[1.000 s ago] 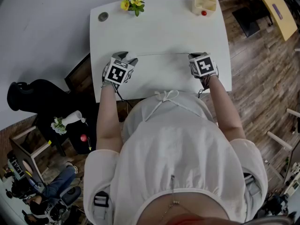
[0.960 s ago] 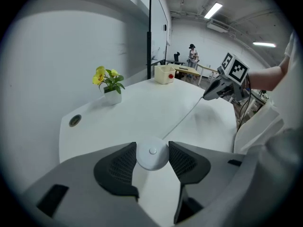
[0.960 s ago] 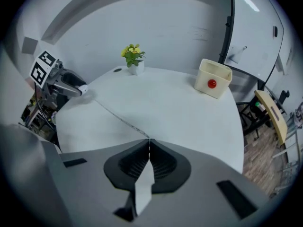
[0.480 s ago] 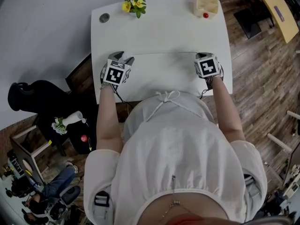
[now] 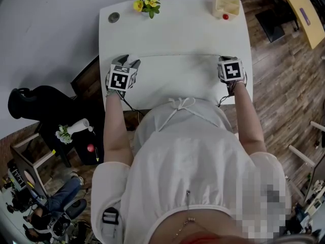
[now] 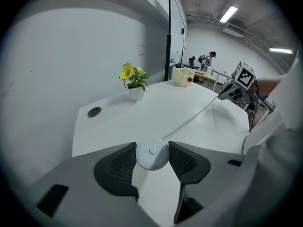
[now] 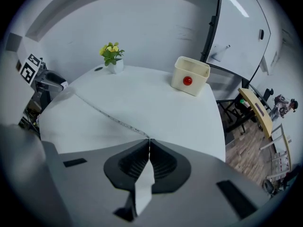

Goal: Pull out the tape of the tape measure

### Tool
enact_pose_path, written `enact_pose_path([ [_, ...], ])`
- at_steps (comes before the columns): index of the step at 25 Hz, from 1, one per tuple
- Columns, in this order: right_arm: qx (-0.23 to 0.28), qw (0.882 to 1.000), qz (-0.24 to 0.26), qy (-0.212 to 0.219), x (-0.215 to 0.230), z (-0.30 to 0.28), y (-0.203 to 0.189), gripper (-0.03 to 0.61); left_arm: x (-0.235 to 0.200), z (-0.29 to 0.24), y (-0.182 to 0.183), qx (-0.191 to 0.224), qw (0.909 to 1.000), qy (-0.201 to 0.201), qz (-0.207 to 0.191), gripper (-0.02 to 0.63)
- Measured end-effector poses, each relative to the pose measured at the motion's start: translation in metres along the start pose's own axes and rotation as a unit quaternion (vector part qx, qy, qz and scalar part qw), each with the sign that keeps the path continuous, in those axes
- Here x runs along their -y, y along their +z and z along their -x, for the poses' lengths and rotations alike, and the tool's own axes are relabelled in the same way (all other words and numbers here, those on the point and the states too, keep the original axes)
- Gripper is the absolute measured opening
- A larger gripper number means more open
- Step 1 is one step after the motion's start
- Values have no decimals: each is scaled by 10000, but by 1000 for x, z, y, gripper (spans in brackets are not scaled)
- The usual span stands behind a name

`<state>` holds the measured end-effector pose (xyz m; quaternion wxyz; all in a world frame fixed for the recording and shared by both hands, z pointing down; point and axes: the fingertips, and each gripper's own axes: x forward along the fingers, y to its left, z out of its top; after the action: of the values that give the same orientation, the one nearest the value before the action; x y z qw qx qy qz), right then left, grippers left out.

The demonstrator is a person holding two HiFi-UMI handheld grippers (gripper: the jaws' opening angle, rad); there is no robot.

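A small round white tape measure case (image 6: 152, 155) sits between the jaws of my left gripper (image 6: 152, 158), which is shut on it. In the head view the left gripper (image 5: 129, 62) is near the table's left edge. Its thin white tape (image 5: 177, 58) runs taut across the white table (image 5: 172, 29) to my right gripper (image 5: 224, 60) near the right edge. The right gripper (image 7: 148, 144) is shut on the tape's end, and the tape (image 7: 106, 115) leads away from its closed tips toward the left gripper (image 7: 47, 84). The left gripper view shows the tape (image 6: 189, 119) rising to the right gripper (image 6: 232, 91).
At the table's far edge stand a small pot of yellow flowers (image 5: 146, 3) and a cream box (image 5: 226, 4) with a red ball. A round cable hole (image 5: 114, 17) is at the far left corner. Wooden floor lies to the right, a dark chair to the left.
The two grippers have moved apart, the left one to the left and the right one to the right. A longer stretch of tape now spans between them.
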<state>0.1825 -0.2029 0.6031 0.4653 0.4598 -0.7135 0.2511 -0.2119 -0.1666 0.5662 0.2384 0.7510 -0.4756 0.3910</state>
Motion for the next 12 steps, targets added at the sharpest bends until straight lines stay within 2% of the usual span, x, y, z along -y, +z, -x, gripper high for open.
enact_pose_path([
  [5,34,9998,-146,162,-5,-6,4,12,7,-9,9,76,9999,-113,-4,229],
  [12,-45,9995,-94,298,-16,-16,8,12,18,-27,6,-79,9994,-327,-110,229],
])
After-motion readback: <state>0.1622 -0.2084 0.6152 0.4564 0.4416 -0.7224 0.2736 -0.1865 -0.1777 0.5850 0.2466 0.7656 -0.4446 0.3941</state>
